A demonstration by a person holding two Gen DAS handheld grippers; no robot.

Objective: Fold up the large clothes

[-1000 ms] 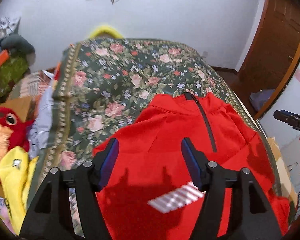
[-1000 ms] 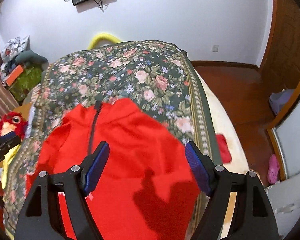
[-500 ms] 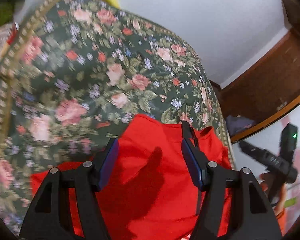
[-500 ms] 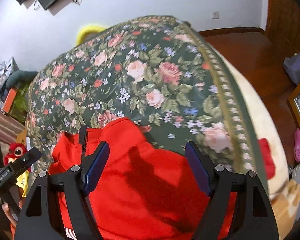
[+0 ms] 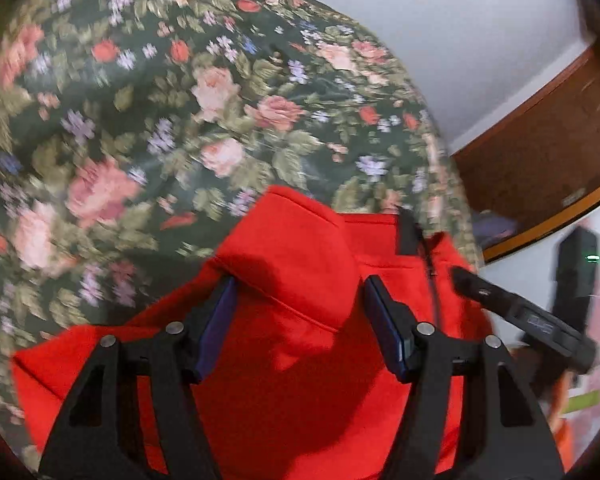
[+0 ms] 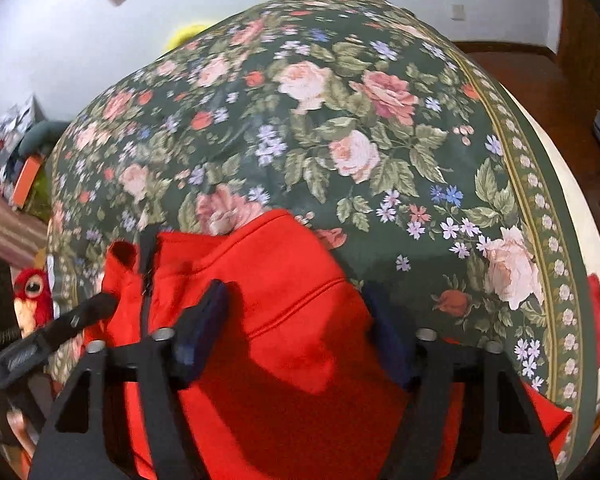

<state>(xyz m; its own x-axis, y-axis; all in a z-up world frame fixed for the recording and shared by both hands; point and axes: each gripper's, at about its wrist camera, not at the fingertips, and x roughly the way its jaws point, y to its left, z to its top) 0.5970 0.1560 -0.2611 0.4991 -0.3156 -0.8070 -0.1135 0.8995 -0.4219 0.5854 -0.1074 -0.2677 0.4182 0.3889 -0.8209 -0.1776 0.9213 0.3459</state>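
The red jacket (image 5: 300,360) lies spread on the floral bed (image 5: 148,128), collar end away from the person, zip (image 5: 431,276) running lengthwise between the two hands. Each shoulder sits straight ahead of its own tool: the left gripper (image 5: 300,320) stands about half open over the left shoulder fold, holding nothing; the right gripper (image 6: 296,332) has just been closing, cloth between its jaws, not yet pinched
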